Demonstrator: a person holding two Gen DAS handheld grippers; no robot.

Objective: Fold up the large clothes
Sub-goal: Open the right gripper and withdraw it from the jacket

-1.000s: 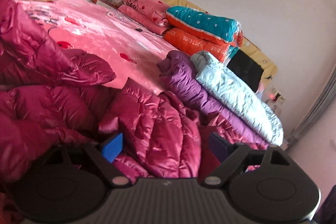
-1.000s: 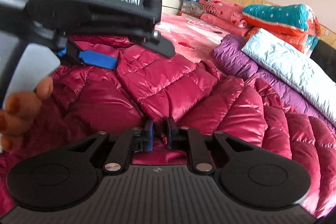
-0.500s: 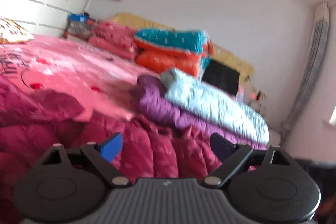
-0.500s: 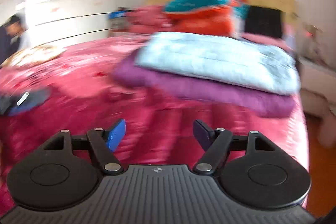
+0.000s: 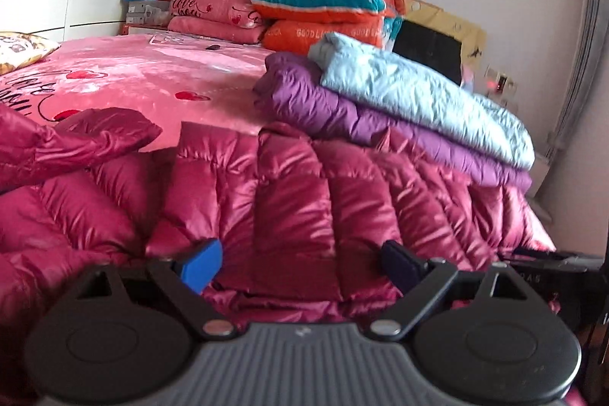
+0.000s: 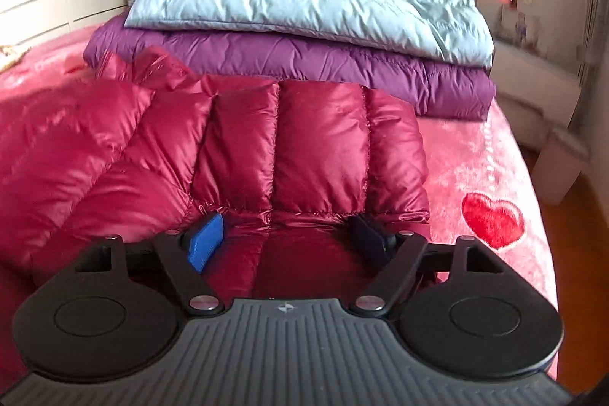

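While both grippers stand over the red coat (image 6: pixel 312 143), neither holds anything. The coat lies spread on the pink bed (image 6: pixel 491 158), its far edge just beside the folded purple coat (image 6: pixel 304 58) and pale blue coat (image 6: pixel 304 0). The left gripper (image 5: pixel 300 265) gapes wide above the quilted body. The right gripper (image 6: pixel 291 240) is opening, its pads straddling the coat's near end without pressing. This looks like regrasping between folds; next, each needs to pinch an edge or corner firmly, since the slick puffy fabric may slip.
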